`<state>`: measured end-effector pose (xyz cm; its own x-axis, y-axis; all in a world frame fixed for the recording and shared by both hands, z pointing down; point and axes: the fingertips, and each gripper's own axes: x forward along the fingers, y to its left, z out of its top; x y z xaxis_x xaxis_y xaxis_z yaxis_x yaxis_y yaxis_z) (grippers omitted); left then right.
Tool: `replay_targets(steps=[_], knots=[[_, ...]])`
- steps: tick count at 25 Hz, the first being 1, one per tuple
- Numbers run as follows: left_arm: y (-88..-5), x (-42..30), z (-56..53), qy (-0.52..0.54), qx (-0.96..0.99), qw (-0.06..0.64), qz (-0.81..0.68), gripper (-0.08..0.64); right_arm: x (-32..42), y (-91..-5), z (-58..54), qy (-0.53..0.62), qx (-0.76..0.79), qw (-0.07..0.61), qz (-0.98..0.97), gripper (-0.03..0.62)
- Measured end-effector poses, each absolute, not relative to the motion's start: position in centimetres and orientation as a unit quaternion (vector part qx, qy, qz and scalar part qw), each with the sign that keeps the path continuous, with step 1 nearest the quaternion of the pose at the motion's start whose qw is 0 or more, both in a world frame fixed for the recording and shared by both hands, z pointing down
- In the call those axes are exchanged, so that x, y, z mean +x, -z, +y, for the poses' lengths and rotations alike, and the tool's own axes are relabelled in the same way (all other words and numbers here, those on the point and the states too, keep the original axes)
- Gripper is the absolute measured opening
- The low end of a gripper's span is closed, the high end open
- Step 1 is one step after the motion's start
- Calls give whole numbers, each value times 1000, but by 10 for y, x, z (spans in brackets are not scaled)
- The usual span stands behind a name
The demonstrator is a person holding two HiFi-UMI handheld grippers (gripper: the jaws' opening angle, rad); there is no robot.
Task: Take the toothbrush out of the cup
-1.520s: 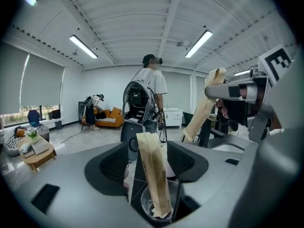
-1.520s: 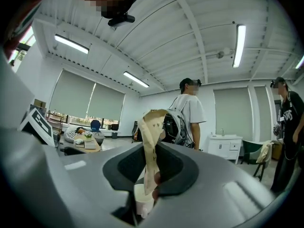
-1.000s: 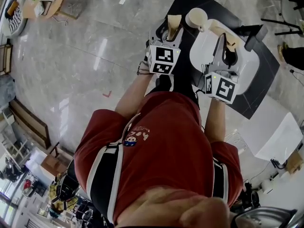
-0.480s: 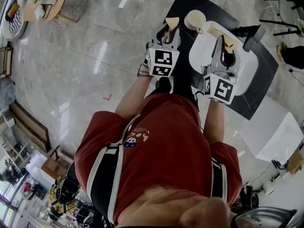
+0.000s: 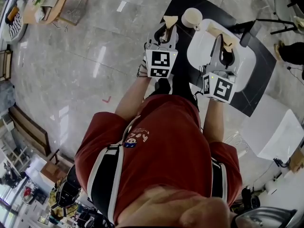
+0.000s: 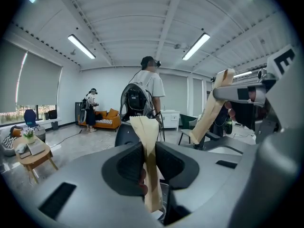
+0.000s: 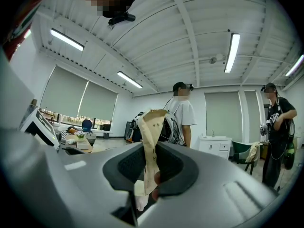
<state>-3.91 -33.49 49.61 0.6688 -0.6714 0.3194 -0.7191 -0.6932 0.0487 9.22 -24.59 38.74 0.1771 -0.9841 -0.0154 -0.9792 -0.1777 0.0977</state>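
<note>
A cream cup stands on the black counter beside the white sink. My left gripper is just left of the cup, its jaws closing on a tan paper-wrapped toothbrush. In the left gripper view that toothbrush stands upright, pinched between the pads of the left gripper. My right gripper hangs over the sink, shut on a second tan wrapped stick. The right gripper view shows this stick clamped in the right gripper.
People stand across the room behind a small white cabinet. A round wooden table sits on the floor at far left. A white box stands right of the counter.
The left jaws have closed round the tan wrapped toothbrush, and the left gripper has lifted a little with it. The right gripper has stayed in place.
</note>
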Motion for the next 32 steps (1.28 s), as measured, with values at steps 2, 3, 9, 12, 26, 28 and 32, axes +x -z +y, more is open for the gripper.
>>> replay_targets(steps=[2,3,9,12,26,28,32], knots=[[-486,-40,-331,-128,910,79,-385,69,92,-384,-240,43,766,36,-640,66],[-481,-41,-329,-123,911,74,-388,69,92,-383,-237,46,766,37,-641,66],[-447,-45,-313,-88,909,50,-404,64,101,-371,-217,62,766,26,-639,65],[-427,-42,-304,-75,908,31,-411,63,108,-364,-205,68,765,12,-641,66],[-352,42,-225,-14,929,-29,-368,60,200,-335,-104,90,806,-15,-584,66],[-346,56,-211,-7,935,-34,-353,60,214,-333,-87,91,815,-17,-573,66],[-339,82,-192,4,942,-47,-334,59,237,-334,-65,91,822,-18,-561,66]])
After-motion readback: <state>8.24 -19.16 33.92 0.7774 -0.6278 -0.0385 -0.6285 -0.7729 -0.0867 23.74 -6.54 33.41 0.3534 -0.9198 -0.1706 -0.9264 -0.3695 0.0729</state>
